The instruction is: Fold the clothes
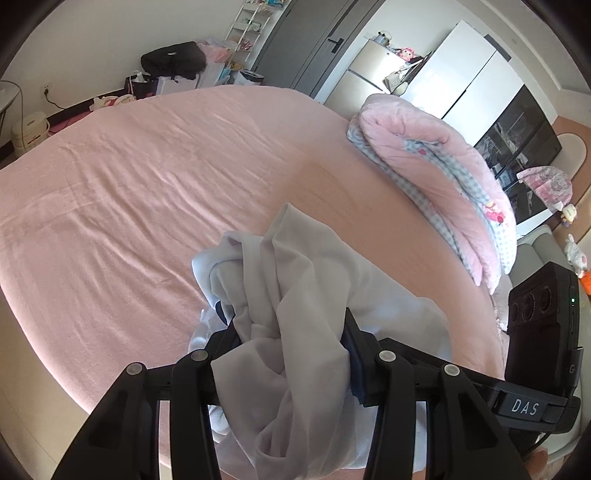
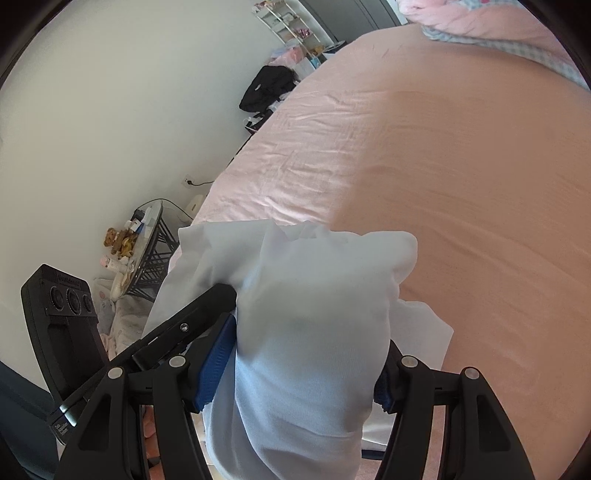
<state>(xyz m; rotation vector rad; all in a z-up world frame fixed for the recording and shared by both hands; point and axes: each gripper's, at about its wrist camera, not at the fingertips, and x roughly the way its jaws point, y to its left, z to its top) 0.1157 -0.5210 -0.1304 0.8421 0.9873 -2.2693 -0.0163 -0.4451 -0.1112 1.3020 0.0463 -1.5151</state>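
Left wrist view gives me open bed (image 1: 129,192) ahead, while both my left gripper (image 1: 291,343) and right gripper (image 2: 306,354) clamp the bunched white garment (image 1: 295,295).

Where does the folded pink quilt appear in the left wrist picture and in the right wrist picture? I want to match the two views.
Left wrist view: the folded pink quilt lies at right of centre, on the bed's far right side.
Right wrist view: the quilt shows only at the top right edge, partly cut off.
Shared landmark: the black bag beyond the pink bed sheet, near the wall.
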